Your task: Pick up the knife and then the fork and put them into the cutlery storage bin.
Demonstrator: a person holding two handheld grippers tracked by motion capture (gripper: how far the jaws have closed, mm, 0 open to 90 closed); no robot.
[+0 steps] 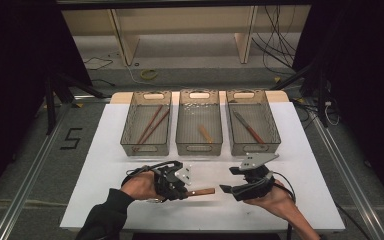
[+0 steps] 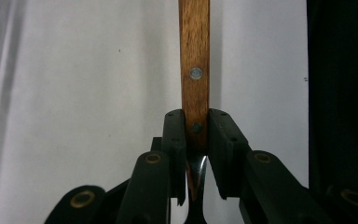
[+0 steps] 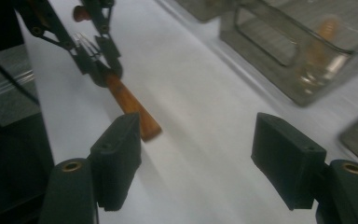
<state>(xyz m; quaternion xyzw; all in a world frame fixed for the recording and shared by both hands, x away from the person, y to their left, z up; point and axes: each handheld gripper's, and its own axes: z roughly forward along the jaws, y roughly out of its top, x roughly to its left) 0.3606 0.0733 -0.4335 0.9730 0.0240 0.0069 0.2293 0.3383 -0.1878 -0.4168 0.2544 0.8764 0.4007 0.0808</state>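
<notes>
A fork with a brown wooden handle (image 1: 203, 191) (image 2: 194, 70) is held just above the white table, handle pointing right. My left gripper (image 1: 184, 192) (image 2: 196, 135) is shut on it where the handle meets the metal neck. In the right gripper view the fork (image 3: 129, 103) runs out of the left gripper (image 3: 98, 60), its tines showing behind the jaws. My right gripper (image 1: 230, 180) (image 3: 196, 163) stands open just right of the handle's free end, with nothing between its jaws.
Three mesh trays stand in a row at the back of the white board. The left tray (image 1: 145, 148) holds chopsticks (image 1: 151, 124), the middle tray (image 1: 198, 148) a wooden-handled utensil (image 1: 205, 133), the right tray (image 1: 254, 148) a knife (image 1: 248, 127).
</notes>
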